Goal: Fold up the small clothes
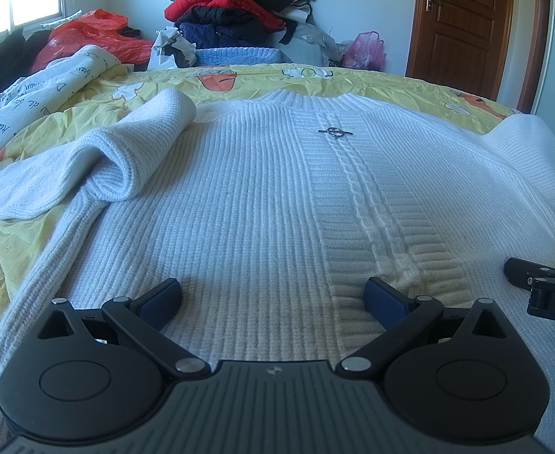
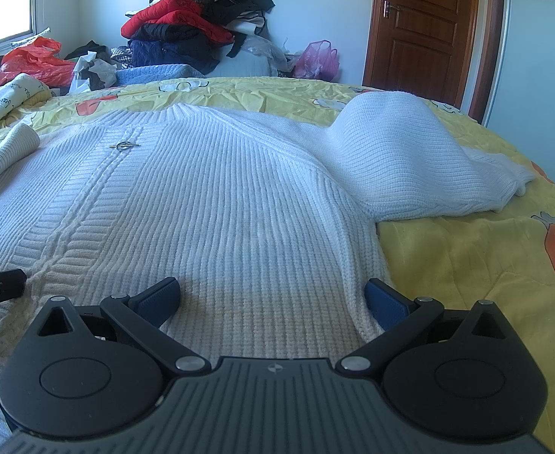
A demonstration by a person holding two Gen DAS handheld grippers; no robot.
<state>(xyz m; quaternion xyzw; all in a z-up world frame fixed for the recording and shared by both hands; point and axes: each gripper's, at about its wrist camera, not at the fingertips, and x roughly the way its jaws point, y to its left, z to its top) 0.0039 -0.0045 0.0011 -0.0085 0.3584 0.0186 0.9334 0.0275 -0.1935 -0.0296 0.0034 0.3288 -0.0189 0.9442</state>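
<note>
Left wrist view: white knit sweater (image 1: 262, 196) lies flat, front up, on the yellow bedspread (image 1: 20, 265). Its long axis runs straight away from both tools, hem nearest, collar at the far end, with a cable rib and a small metal pin (image 1: 335, 132) down the centre line. Left sleeve (image 1: 99, 159) is bunched and doubled back beside the body; right sleeve (image 2: 410, 159) is thrown out sideways, humped, cuff resting on the bedspread. Left gripper (image 1: 273, 299) sits low over the hem, fingers spread wide, nothing between them, straddling the panel left of the cable rib. Right gripper (image 2: 272, 299) is likewise splayed and empty, at the hem's right corner, its outer finger at the sweater's side edge. Both tools are about equally near the hem, side by side. Judgement: each sleeve lies on its own tool's side, up and outward from the fingers.
</note>
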